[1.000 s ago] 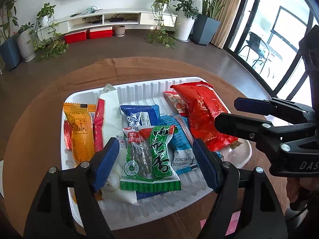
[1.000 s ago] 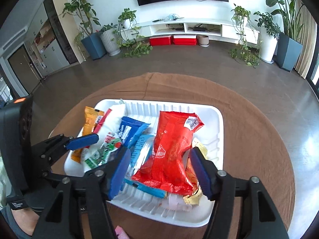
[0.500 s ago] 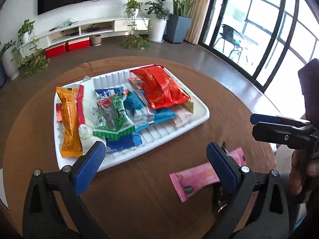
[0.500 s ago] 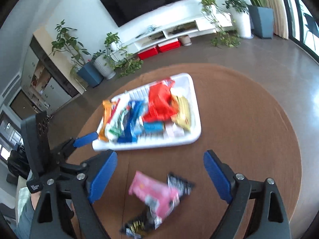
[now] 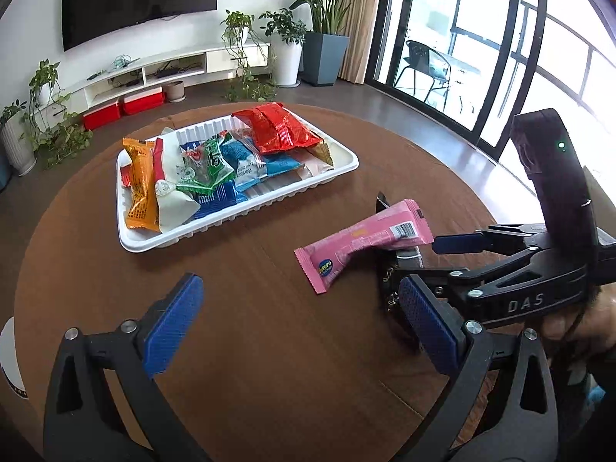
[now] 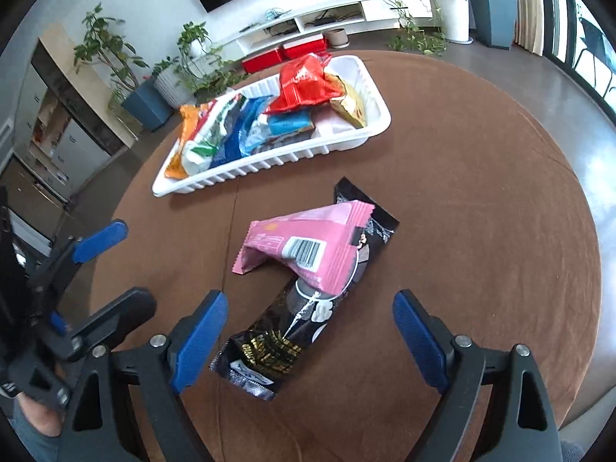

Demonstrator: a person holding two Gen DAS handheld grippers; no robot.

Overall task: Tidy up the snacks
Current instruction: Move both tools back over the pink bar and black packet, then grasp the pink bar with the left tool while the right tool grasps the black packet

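A white tray (image 5: 146, 240) (image 6: 269, 161) on the round brown table holds several snack packs: orange, white, green, blue and a red bag (image 5: 279, 127) (image 6: 304, 82). A pink snack bar (image 5: 362, 240) (image 6: 304, 244) lies across a black snack pack (image 6: 292, 331) (image 5: 389, 292) on the table in front of the tray. My left gripper (image 5: 304, 327) is open and empty, above the table left of the pink bar. My right gripper (image 6: 308, 340) is open and empty, with the black pack lying between its fingers; it also shows in the left wrist view (image 5: 442, 256).
The table edge (image 6: 577, 231) curves round to the right. A white object (image 5: 9, 354) sits at the table's left edge. Beyond the table are a TV shelf (image 5: 154, 73), potted plants and glass doors.
Both grippers pulled back and away from the tray. The pink bar and black pack came into view, and the right gripper now sits low over them.
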